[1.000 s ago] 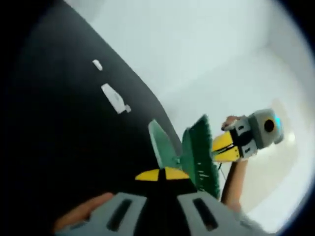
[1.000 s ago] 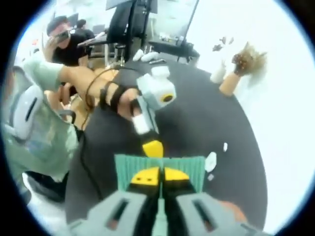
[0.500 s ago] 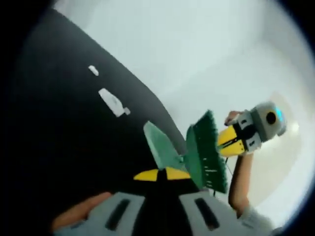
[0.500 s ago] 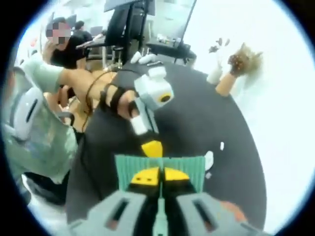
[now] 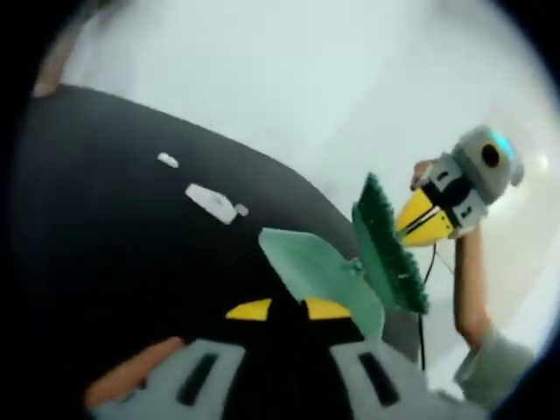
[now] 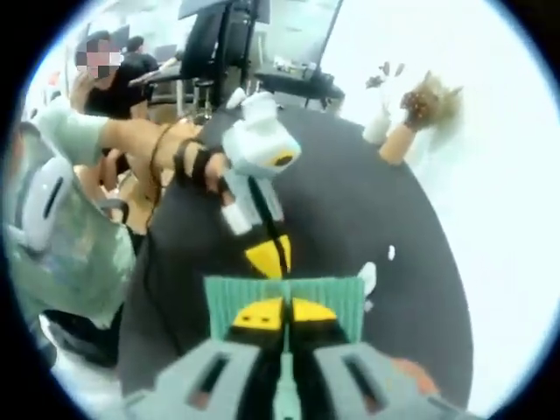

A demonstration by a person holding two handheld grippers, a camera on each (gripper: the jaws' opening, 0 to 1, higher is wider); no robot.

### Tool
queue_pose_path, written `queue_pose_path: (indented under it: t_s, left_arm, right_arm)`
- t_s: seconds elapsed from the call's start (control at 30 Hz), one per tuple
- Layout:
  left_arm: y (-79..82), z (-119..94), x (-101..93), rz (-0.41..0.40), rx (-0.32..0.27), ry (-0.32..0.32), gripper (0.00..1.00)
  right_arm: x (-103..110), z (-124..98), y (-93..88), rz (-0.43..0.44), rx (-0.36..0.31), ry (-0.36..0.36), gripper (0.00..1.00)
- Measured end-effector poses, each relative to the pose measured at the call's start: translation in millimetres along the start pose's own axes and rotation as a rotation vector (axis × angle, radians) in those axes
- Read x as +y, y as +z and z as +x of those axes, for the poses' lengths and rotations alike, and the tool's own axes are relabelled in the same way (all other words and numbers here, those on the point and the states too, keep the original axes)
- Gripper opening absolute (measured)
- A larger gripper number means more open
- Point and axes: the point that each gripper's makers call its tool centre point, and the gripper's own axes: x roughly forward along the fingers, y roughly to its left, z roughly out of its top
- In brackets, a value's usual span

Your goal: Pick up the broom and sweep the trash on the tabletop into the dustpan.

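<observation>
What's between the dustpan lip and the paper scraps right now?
In the left gripper view, only bare black tabletop lies between the dustpan and the nearest paper scraps.

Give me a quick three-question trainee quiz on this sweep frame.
1. True or false: the white paper scraps already lie inside the light green plastic dustpan.
2. The right gripper is shut on: A) the green bristle broom; B) a cup; C) nothing.
3. Fill in: the scraps lie on the ___ tabletop.
Key: 1 false, they lie on the table beyond the pan; 2 A; 3 black.
</observation>
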Motion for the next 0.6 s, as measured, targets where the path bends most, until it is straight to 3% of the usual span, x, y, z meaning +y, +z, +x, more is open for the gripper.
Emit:
queue_pose_path:
  t_s: [0.3,0.6]
  left_arm:
    - [7.5,-14,5.0,0.108,-0.019,0.057,0.22]
    - [22.2,-22,-28.4,0.177,-0.08,-0.038,0.27]
  right_arm:
    - [-1,-1,5.9,0.004,0.013,-0.039,0.01]
    - [-10,-13,21.5,0.008,-0.004,-0.111,0.01]
